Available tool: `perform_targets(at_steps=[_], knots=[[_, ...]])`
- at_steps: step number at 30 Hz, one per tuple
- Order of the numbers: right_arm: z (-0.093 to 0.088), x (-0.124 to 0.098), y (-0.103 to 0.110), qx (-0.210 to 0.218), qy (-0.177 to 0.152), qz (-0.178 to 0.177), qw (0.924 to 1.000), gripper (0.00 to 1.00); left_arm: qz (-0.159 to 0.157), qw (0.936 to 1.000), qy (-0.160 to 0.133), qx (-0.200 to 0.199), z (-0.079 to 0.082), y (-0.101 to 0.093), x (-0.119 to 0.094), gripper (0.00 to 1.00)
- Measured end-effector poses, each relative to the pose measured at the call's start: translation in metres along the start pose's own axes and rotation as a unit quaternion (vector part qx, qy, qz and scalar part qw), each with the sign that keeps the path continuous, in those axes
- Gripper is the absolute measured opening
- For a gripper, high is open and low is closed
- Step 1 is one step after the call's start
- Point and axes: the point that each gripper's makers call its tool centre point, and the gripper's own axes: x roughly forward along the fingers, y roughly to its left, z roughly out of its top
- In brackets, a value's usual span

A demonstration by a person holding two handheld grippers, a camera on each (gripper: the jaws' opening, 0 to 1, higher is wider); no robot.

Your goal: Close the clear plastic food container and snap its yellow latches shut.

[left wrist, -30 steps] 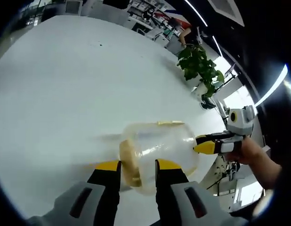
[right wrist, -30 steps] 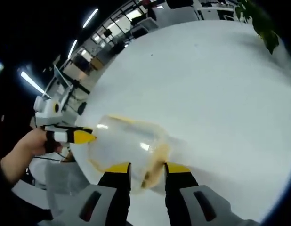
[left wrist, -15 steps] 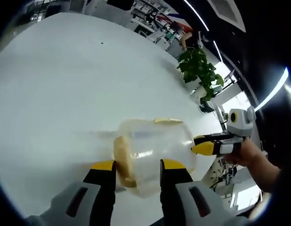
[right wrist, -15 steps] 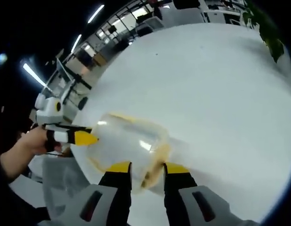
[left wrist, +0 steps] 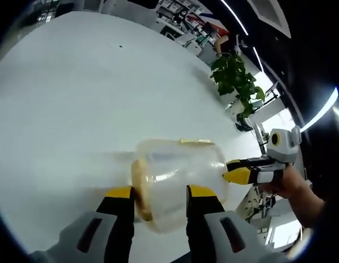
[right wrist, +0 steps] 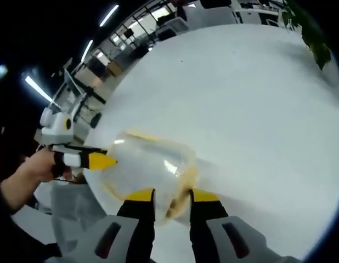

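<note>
Your left gripper [left wrist: 158, 192] and right gripper [right wrist: 171, 193] each clench 1 yellow latch at opposite ends of the clear container [left wrist: 178, 178], which sits on the white table [left wrist: 65, 98].

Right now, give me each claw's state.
Left claw: shut on the container, at a yellow latch.
Right claw: shut on the container's other end.

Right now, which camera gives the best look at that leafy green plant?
The left gripper view: the potted plant stands whole beyond the far edge of the white table, leaves and pot visible. The right gripper view catches just a few leaves at its upper right.
</note>
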Motion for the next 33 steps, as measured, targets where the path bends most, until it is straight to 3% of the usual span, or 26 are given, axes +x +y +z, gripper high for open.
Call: perform_targets(at_steps=[9, 10, 17, 33], knots=[[0.001, 0.002, -0.002, 0.032, -0.004, 0.007, 0.9995, 0.18, -0.003, 1.0, -0.001, 0.004, 0.0, 0.001, 0.001, 0.34], [-0.006, 0.002, 0.003, 0.045, 0.016, 0.018, 0.9987, 0.18, -0.004, 1.0, 0.002, 0.0, -0.001, 0.001, 0.0, 0.34], [0.0, 0.006, 0.001, 0.026, 0.01, 0.018, 0.9995, 0.19, -0.007, 0.9999, 0.007, -0.004, -0.004, 0.005, -0.002, 0.35], [0.004, 0.004, -0.002, 0.046, -0.007, 0.024, 0.9986, 0.2, -0.015, 0.9999, 0.008, -0.001, -0.002, 0.007, 0.0, 0.38]])
